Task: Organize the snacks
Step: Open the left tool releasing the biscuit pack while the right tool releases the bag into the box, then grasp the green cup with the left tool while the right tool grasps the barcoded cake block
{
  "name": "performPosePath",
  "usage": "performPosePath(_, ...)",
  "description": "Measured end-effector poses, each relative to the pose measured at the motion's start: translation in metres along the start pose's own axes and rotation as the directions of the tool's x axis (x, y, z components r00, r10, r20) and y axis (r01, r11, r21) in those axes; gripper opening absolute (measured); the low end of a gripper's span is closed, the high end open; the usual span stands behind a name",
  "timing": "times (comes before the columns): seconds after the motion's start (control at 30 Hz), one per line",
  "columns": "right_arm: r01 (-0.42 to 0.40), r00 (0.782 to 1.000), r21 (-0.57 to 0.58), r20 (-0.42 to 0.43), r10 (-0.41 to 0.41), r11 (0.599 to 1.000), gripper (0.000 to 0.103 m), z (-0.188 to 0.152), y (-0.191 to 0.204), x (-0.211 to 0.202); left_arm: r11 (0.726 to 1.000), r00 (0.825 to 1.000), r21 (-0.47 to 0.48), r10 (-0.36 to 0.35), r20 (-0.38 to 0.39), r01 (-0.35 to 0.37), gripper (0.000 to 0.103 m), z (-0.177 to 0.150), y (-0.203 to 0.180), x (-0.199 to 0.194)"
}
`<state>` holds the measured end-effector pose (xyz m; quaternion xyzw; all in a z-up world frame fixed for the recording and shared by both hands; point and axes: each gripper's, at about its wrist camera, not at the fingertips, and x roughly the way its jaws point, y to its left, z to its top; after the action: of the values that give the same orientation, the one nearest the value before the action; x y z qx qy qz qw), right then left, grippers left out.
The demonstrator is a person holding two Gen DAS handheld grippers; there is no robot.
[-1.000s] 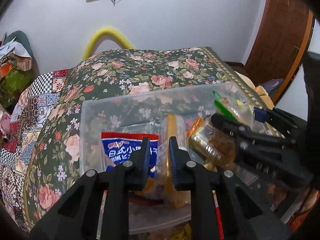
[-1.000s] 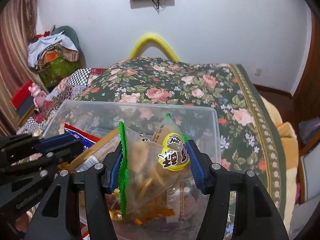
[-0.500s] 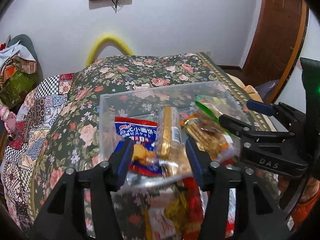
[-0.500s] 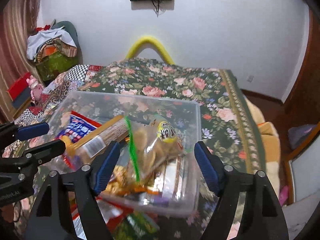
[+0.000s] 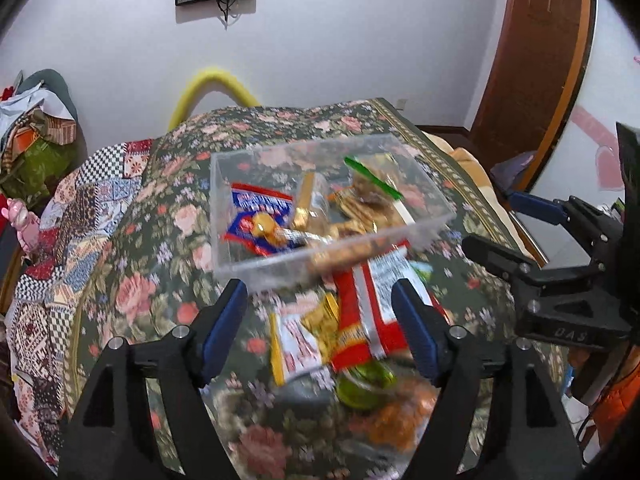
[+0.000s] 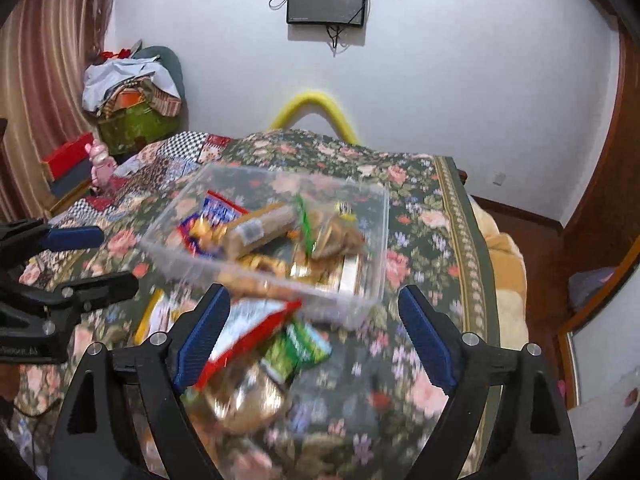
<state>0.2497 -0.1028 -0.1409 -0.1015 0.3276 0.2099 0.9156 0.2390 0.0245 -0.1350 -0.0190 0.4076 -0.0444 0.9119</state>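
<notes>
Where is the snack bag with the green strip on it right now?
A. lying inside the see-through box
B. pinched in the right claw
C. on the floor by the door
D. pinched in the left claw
A: the bag with the green strip lies inside the clear box among other snacks, while the right claw and the left claw stand open around nothing.

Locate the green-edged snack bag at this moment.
In the left wrist view the green-edged snack bag lies inside the clear bin, at its right rear, beside the long biscuit pack.
</notes>
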Motion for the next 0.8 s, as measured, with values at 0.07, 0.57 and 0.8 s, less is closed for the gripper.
performPosePath(0.07, -0.003, 1.0, 0.005, -0.019, 0.003, 1.0, 0.084, -0.011, -0.001, 0.001, 1.0, 1.0, 0.004, -0.008, -0.012, 0.008, 0.076, -0.008, -0.005, 0.0)
performPosePath(0.57, -0.121, 0.976, 0.01, -0.179, 0.121, 0.993, 0.084, -0.06, 0.022, 0.038, 1.0, 0.993, 0.015, 0.018, -0.115, -0.016, 0.082, -0.072, -0.01, 0.021)
performPosePath(0.8, -0.152, 0.966, -0.018, -0.213, 0.145, 0.988, 0.082, -0.061, 0.037, 0.061, 1.0, 0.987, -0.019, -0.023, -0.161, 0.02, 0.082, -0.084, -0.004, 0.038)
